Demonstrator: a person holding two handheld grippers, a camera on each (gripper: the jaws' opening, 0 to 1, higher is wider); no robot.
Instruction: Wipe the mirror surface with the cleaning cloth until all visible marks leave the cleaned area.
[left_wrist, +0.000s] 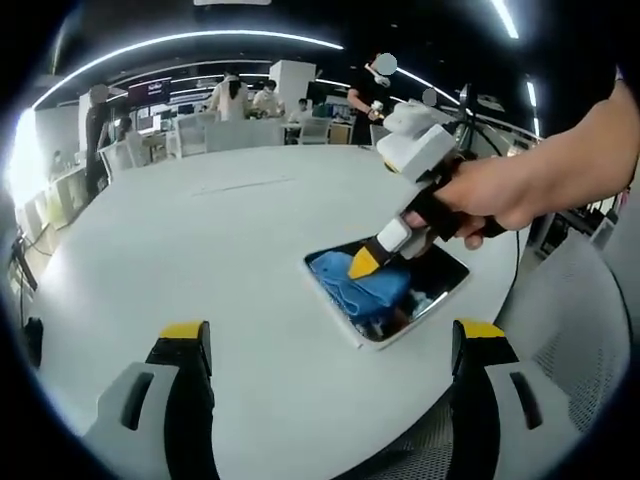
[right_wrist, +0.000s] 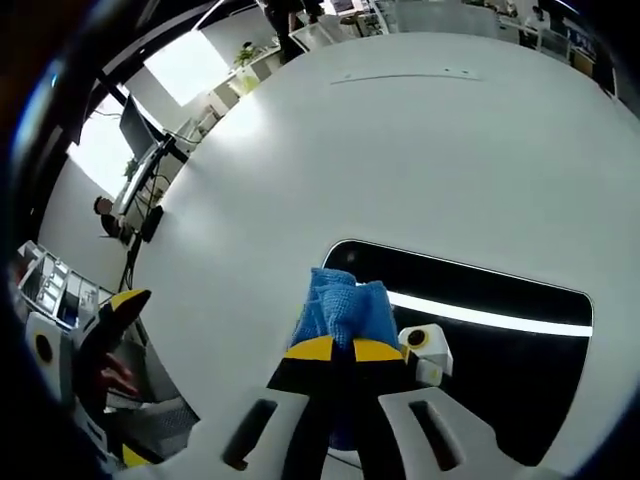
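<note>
In the left gripper view, the left tongs (left_wrist: 330, 350) stand wide open with nothing between them, their yellow-tipped jaws rising at about seven and five o'clock above the white table (left_wrist: 200, 240). Just right of centre, toward four o'clock, the mirror (left_wrist: 445, 285) lies flat on the table, and the blue cleaning cloth (left_wrist: 375, 290) rests on its glass. The right tongs (left_wrist: 365, 262) come in from two o'clock, carried by a hand (left_wrist: 520, 190), with their yellow tip pressed into the cloth. People and chairs stand well back at twelve o'clock. In the right gripper view, the right tongs (right_wrist: 342, 350) rise from six o'clock with their jaws closed tight on the cleaning cloth (right_wrist: 345, 305), which bunches up just above the yellow tips. The cloth sits on the near left part of the mirror (right_wrist: 500, 290), whose dark glass stretches away toward three o'clock and reflects a bright ceiling strip. The left tongs (right_wrist: 120, 310) show at eight o'clock, well apart from the mirror. Marks on the glass are too faint to make out here. The wiping step looks to be in hand, with the cloth at one end of the glass. The next move likely calls for dragging the cloth toward three o'clock under steady downward pressure, keeping the grip firm and the mirror from sliding.
</note>
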